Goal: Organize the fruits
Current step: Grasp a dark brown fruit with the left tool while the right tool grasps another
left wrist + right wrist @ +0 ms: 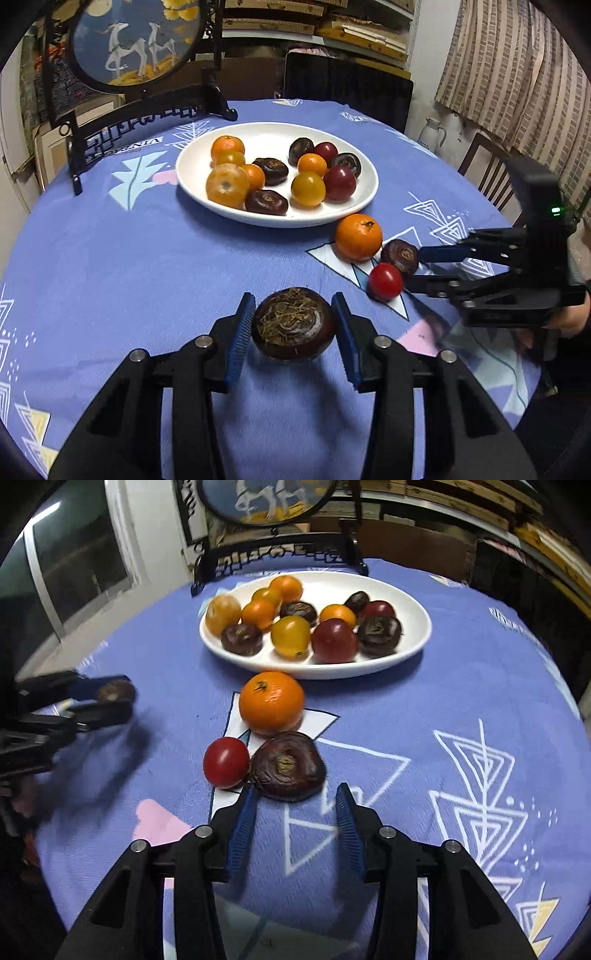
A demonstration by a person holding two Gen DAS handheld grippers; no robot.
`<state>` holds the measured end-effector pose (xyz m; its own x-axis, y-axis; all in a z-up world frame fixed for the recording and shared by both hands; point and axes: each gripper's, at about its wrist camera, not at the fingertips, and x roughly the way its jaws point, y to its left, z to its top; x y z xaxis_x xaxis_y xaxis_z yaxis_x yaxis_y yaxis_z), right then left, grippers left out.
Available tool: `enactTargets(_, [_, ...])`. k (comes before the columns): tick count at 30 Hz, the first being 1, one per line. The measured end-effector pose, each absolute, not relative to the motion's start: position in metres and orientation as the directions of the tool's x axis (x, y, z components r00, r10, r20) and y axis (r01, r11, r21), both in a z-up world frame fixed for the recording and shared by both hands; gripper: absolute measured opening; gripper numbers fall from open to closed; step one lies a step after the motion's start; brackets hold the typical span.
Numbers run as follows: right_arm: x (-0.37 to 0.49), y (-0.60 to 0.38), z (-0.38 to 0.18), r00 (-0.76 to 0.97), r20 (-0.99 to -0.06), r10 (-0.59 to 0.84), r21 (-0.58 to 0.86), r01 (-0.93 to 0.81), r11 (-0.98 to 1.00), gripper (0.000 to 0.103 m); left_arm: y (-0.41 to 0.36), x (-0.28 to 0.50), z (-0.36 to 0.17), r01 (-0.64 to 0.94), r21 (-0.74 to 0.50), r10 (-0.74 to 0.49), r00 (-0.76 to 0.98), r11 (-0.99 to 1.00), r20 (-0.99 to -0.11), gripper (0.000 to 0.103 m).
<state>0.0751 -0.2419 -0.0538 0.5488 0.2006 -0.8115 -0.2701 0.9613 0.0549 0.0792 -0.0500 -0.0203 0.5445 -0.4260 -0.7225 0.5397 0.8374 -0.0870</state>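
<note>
Left wrist view: left tongs (293, 328) pinch a dark brown water chestnut (293, 325) above the blue patterned surface (147, 277). Right tongs (295, 812) spread, just short of another chestnut (288, 770), red tomato (226, 762), orange tangerine (271, 703). Beyond, white oval plate (406, 642) holds most fruit; four seemingly remain.

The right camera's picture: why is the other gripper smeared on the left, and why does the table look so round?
Right wrist view: the left gripper is blurred, likely by motion, while the orange and plate stay sharp; the fisheye lens bends the table edge and darkens the corners. Left wrist view: the same bending; the held chestnut is sharp.
</note>
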Motion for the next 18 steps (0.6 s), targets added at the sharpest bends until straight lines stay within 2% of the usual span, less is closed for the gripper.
enactTargets(2, [0.08,-0.236,-0.056,0.553,-0.815,0.172,0.022,-0.268,0.963,0.052,-0.046,0.076,-0.019,0.535,-0.086,-0.423,0.55,0.84,-0.72,0.042])
enactTargets(5, [0.089,-0.234,-0.056,0.562,-0.811,0.163,0.021,-0.251,0.968,0.053,-0.043,0.075,-0.017,0.533,-0.091,-0.429,0.555,0.841,-0.713,0.042])
enactTargets(7, [0.092,-0.236,-0.056,0.562,-0.807,0.181,0.044,-0.248,0.968,0.044,-0.042,0.075,-0.014,0.532,-0.098,-0.436,0.561,0.841,-0.704,0.042])
enactTargets(11, [0.083,-0.244,-0.047,0.563,-0.791,0.239,0.114,-0.249,0.962,0.044,-0.041,0.073,-0.007,0.54,-0.108,-0.457,0.57,0.835,-0.683,0.042])
enactTargets(18, [0.082,-0.283,0.006,0.633,-0.689,0.353,0.258,-0.241,0.936,0.044,-0.06,0.097,0.016,0.563,-0.098,-0.484,0.594,0.821,-0.642,0.042])
